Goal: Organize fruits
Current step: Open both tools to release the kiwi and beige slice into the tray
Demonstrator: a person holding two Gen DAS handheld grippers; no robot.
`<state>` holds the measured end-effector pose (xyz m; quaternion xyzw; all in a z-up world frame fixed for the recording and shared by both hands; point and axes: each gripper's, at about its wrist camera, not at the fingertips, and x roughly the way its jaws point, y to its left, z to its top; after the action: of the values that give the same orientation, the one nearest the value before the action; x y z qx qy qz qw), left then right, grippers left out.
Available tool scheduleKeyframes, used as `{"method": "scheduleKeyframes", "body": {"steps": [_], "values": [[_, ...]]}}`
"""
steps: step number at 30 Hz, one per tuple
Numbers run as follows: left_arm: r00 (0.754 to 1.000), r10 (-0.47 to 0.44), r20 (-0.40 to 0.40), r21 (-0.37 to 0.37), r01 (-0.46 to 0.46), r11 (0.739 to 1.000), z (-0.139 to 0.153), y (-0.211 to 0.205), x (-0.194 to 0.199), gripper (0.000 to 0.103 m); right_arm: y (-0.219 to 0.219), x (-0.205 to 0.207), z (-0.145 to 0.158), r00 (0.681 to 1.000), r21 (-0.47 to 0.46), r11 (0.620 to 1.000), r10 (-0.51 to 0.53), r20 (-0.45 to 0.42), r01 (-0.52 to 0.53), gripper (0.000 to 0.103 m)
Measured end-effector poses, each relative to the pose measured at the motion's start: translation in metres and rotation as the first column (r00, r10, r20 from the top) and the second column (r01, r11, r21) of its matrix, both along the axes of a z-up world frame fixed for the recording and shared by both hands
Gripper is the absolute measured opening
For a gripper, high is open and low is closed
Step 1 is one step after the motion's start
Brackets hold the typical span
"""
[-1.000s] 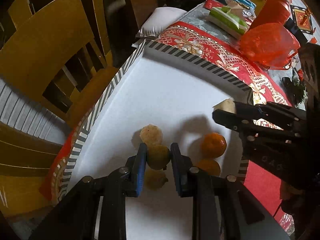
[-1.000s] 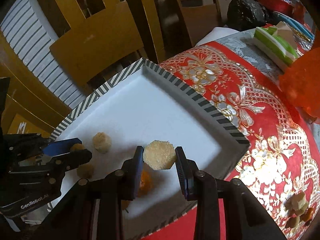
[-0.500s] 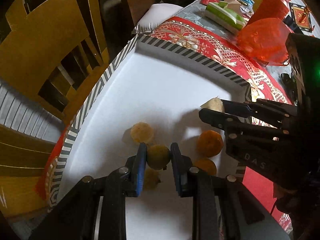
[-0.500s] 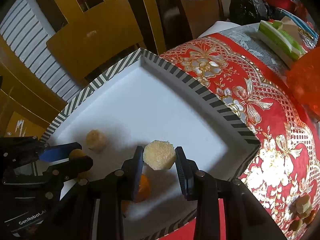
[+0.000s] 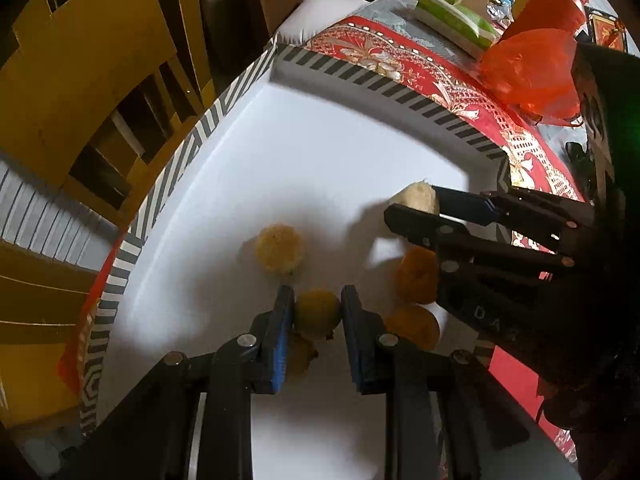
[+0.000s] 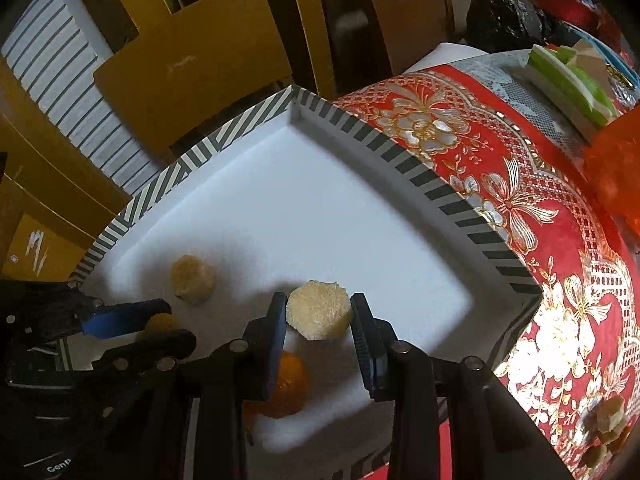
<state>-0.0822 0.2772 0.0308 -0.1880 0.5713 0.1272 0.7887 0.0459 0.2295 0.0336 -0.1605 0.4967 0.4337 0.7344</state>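
Two sets of tongs are over the big white square tray with the black-and-white striped rim point(image 5: 384, 80), and both have something pinched. The left tongs point(image 5: 317, 312) are closed tight on a small round yellow-green fruit point(image 5: 318, 310), blue-padded fingers point(image 5: 282, 344) pressing it from both sides, held just above the tray floor. The right tongs point(image 6: 319, 316) are closed on a pale yellow peeled chunk of fruit with flat cut sides point(image 6: 319, 314), so the jaws sit a bit wider, and that chunk looks lifted off the tray too.

Rest of the fruit is sitting on the tray near the corner closest to the cameras. A rough pale yellow peeled piece point(image 5: 279, 254) lies just beyond the left tongs. Another yellowish fruit point(image 5: 300, 354) sits right under the held one, mostly hidden by the fingers. Two round orange fruits point(image 5: 416, 276) lie next to each other to the right of that, partly covered by the right tongs in the left wrist view; from the right wrist view one of them peeks out below the gripped chunk.

Tray sits at the edge of a tabletop covered in a red cloth with gold floral embroidery point(image 6: 520, 200). Further back on it are a crumpled orange plastic bag point(image 5: 532, 68) and a green-and-white striped flat package point(image 5: 456, 20). A few small pale fruit chunks point(image 6: 608, 420) lie on the cloth well away from the tray. Yellow wooden chairs point(image 5: 88, 72) stand beside the tabletop.
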Motion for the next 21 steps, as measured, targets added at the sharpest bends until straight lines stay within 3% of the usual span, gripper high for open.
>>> {"method": "scheduleKeyframes", "body": {"steps": [3,5,7,15,21], "values": [[1.0,0.001,-0.006,0.004,-0.001,1.0,-0.001,-0.001,0.001,0.025,-0.002,0.001,0.002,1.0,0.014,1.0,-0.008,-0.019,0.008,0.04],[1.0,0.005,-0.012,0.001,-0.005,1.0,-0.001,-0.001,0.002,0.034,-0.005,0.001,0.005,1.0,0.026,1.0,-0.011,-0.02,0.012,0.051],[1.0,0.01,-0.001,0.002,-0.01,1.0,0.001,-0.002,0.002,0.055,-0.01,0.0,0.01,1.0,0.039,0.999,-0.025,-0.011,0.025,0.057],[0.999,0.006,0.031,0.065,-0.008,0.998,0.019,-0.014,0.004,0.066,-0.052,0.002,0.036,0.994,0.113,0.987,-0.111,0.001,0.111,0.059],[0.997,-0.009,0.072,0.1,0.002,0.995,0.041,-0.034,0.011,0.074,-0.101,0.003,0.056,0.979,0.168,0.966,-0.202,0.007,0.198,0.071]]}}
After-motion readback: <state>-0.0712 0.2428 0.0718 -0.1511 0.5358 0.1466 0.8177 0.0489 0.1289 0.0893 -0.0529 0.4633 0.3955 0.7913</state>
